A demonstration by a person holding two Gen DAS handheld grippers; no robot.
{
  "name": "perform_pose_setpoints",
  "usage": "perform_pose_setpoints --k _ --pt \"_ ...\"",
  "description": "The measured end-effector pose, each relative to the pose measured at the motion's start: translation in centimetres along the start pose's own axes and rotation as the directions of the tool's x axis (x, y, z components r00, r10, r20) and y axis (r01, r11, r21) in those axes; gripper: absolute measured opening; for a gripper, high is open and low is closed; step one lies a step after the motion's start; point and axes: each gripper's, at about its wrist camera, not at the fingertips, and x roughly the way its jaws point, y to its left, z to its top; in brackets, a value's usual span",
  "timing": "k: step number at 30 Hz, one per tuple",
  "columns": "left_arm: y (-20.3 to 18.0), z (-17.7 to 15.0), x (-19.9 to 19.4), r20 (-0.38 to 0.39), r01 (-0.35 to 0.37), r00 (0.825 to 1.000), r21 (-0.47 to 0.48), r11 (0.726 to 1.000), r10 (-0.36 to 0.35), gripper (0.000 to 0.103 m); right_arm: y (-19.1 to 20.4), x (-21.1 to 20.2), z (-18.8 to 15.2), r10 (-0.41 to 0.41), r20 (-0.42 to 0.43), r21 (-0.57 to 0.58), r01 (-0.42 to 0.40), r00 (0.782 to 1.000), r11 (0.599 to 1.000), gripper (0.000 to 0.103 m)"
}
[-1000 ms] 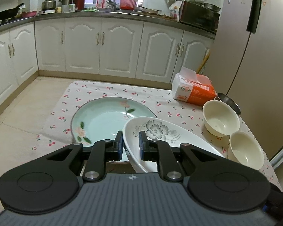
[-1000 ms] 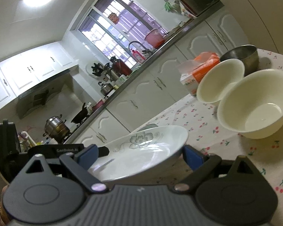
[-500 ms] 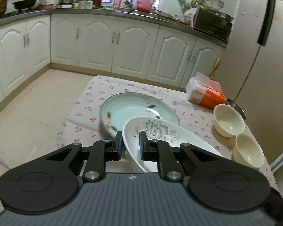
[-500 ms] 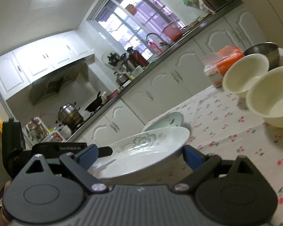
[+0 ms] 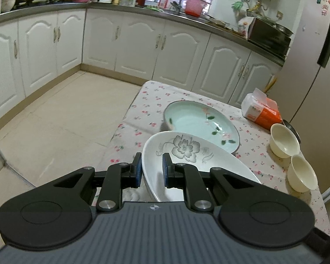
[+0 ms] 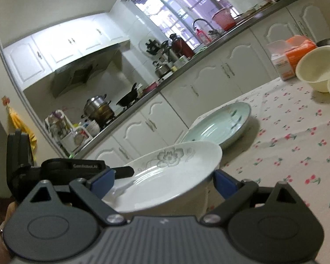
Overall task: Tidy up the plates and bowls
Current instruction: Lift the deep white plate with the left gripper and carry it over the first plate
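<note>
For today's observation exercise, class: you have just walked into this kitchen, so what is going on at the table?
A person is sorting dishes with a gripper in each hand. The left gripper is clamped on the rim of a white flowered plate, held tilted above the cherry-print tablecloth. The right gripper is open on either side of the same plate without pressing on it. A pale green plate lies on the table just beyond, and two cream bowls stand near a tissue box.
</note>
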Motion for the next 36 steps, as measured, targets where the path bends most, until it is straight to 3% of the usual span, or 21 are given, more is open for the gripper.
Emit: perform_pose_setpoints --k 14,36 --pt "1.3 -1.3 -0.9 -0.015 -0.014 1.0 -0.037 0.999 0.014 0.014 2.0 0.3 -1.6 -0.023 -0.047 -0.083 0.019 0.999 0.996 0.096" --pt "2.0 -2.1 -0.4 -0.036 0.002 0.999 -0.048 0.999 -0.003 0.018 2.6 0.4 -2.8 -0.072 -0.075 -0.104 0.064 0.995 0.993 0.097"
